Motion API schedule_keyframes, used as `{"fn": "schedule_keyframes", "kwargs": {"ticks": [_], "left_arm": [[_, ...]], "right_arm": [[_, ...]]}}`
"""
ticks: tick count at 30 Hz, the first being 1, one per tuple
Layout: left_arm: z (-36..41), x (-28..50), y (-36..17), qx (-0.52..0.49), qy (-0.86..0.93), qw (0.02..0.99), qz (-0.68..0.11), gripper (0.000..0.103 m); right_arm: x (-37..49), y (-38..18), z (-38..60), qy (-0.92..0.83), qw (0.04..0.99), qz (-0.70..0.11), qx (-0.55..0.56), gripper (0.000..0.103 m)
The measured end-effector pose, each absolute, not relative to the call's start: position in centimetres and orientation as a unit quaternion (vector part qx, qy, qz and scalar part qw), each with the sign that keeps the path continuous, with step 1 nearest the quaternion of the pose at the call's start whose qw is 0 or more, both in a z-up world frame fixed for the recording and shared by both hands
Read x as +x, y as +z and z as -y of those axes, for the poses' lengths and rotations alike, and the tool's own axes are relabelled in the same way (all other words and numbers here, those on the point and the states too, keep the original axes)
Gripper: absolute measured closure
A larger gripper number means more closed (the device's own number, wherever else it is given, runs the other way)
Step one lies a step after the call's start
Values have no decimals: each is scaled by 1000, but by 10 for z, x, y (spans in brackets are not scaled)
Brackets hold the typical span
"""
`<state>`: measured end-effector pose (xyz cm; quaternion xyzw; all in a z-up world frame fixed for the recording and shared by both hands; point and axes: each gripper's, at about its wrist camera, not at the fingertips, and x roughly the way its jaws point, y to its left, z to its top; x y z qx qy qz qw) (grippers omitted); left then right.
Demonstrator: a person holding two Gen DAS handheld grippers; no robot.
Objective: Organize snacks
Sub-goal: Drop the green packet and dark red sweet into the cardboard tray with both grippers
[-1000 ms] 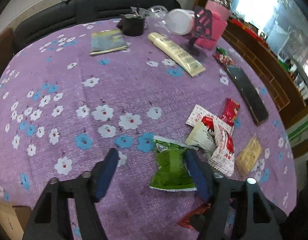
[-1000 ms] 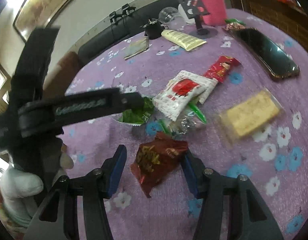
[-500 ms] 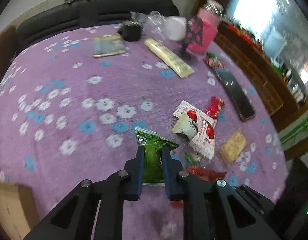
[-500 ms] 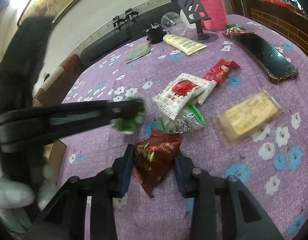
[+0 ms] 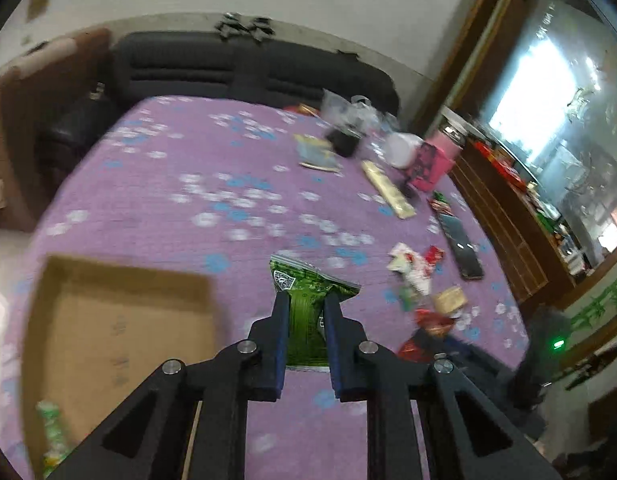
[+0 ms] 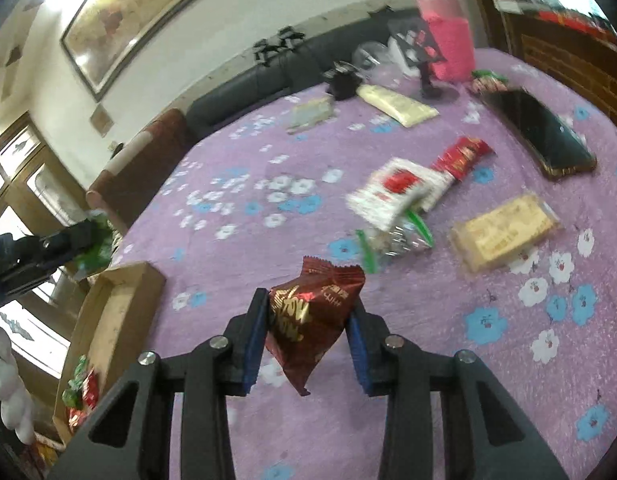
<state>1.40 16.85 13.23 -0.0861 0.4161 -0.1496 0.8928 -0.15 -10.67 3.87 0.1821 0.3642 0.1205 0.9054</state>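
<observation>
1. Purple flowered cloth covers the round tabletop (image 6: 236, 168), with a black sofa and a framed picture behind it.
2. A shallow brown cardboard box (image 6: 120, 308) is set at the near left edge of the tabletop; a few green and red packets (image 6: 82, 388) are already seen inside, so part of the sorting is judged done.
3. The left hand-held gripper (image 5: 305, 320) is clamped on a green foil snack packet (image 5: 304, 312), held above the cloth just beside the box.
4. The right hand-held gripper (image 6: 306, 322) is closed on a dark red foil snack packet (image 6: 308, 316), lifted off the cloth.
5. Left to sort near the right edge: white-and-red sachets (image 6: 392, 192), a red stick packet (image 6: 460, 158), a clear green-trimmed wrapper (image 6: 396, 240) and a wrapped yellow biscuit bar (image 6: 504, 232).
6. A QR code is visible on the green packet; gold lettering on the red one cannot be read.
</observation>
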Motion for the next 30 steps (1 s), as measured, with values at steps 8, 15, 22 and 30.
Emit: {"fn": "schedule_keyframes", "kwargs": {"ticks": [8, 15, 22, 30], "left_arm": [[-271, -28, 122, -102, -56, 908, -403, 87], [-315, -53, 101, -138, -30, 905, -401, 87], [-326, -61, 87, -128, -11, 907, -401, 87], [-337, -36, 60, -141, 0, 889, -435, 87]], "right_arm": [[-30, 86, 19, 215, 901, -357, 122, 67], [-43, 98, -51, 259, 889, -367, 84, 67], [-56, 90, -104, 285, 875, -388, 42, 67], [-39, 62, -159, 292, 854, -431, 1, 67]]}}
